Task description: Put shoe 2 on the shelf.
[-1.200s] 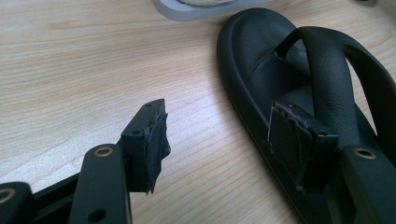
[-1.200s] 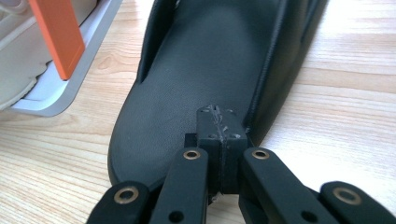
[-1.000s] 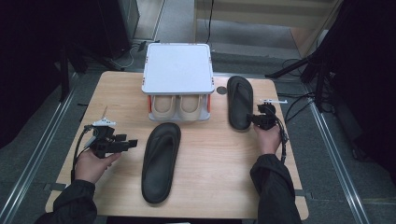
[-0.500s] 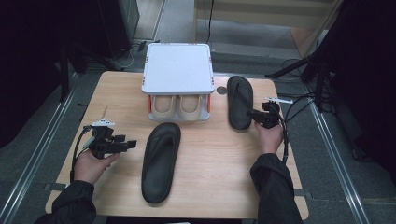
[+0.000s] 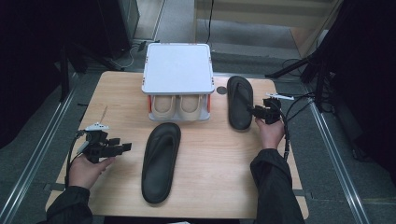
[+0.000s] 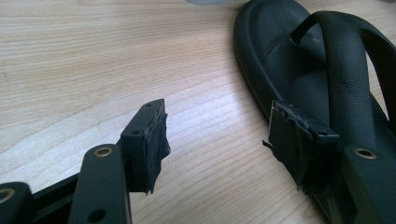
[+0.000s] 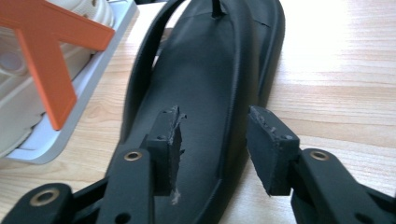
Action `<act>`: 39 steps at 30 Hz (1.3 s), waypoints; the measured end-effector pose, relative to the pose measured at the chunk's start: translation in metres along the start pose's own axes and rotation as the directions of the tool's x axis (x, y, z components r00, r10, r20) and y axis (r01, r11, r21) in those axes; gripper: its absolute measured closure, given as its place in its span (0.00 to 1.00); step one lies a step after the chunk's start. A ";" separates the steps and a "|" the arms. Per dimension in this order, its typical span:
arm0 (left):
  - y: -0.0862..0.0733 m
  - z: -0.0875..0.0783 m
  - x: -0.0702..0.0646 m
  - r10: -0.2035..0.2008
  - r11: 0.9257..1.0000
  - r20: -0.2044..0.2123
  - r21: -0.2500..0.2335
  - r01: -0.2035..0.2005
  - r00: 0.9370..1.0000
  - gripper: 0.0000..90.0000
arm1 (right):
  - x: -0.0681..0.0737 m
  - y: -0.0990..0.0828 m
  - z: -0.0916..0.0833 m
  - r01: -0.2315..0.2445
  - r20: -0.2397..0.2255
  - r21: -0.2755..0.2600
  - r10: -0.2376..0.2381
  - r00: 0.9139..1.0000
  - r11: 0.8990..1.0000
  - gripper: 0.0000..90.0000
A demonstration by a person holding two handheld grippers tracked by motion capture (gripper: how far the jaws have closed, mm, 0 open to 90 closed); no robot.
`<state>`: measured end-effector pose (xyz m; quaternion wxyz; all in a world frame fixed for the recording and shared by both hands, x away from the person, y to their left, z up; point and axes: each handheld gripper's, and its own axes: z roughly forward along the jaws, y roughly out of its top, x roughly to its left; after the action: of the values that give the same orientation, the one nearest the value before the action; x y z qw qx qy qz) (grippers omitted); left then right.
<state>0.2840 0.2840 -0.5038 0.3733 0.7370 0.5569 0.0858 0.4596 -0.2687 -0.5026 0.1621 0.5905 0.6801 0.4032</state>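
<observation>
Opening right gripper (image 7: 212, 144) jaws straddling sandal (image 7: 210, 70) edge, unpinched; left gripper (image 6: 215, 140) spread.

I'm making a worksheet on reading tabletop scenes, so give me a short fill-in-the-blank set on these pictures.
1. The two sandals lying on the table are ____ in colour.
2. The pair of shoes under the white rack is ____ in colour.
3. The right tool is beside the far sandal, and its jaws stand ____.
4. The near sandal lies between the left tool and the person's ____ sleeve.

Missing words: black; beige; open; right
</observation>
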 end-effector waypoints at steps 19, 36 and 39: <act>-0.015 -0.010 0.003 -0.024 1.000 -0.035 0.007 0.024 0.999 0.42 | -0.009 0.011 0.017 -0.030 0.024 0.009 0.030 0.999 1.000 0.61; -0.033 -0.027 0.010 -0.076 0.997 -0.079 -0.012 0.075 0.994 0.42 | -0.010 0.022 0.039 -0.038 0.069 0.018 0.036 0.997 0.999 0.62; -0.035 -0.029 0.011 -0.083 0.997 -0.082 -0.011 0.082 0.993 0.42 | -0.009 0.022 0.045 -0.042 0.078 0.032 0.040 0.996 0.999 0.64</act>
<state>0.2457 0.3105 -0.5098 0.3563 0.7076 0.6015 0.1026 0.5080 -0.2621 -0.5162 0.1699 0.6221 0.6678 0.3717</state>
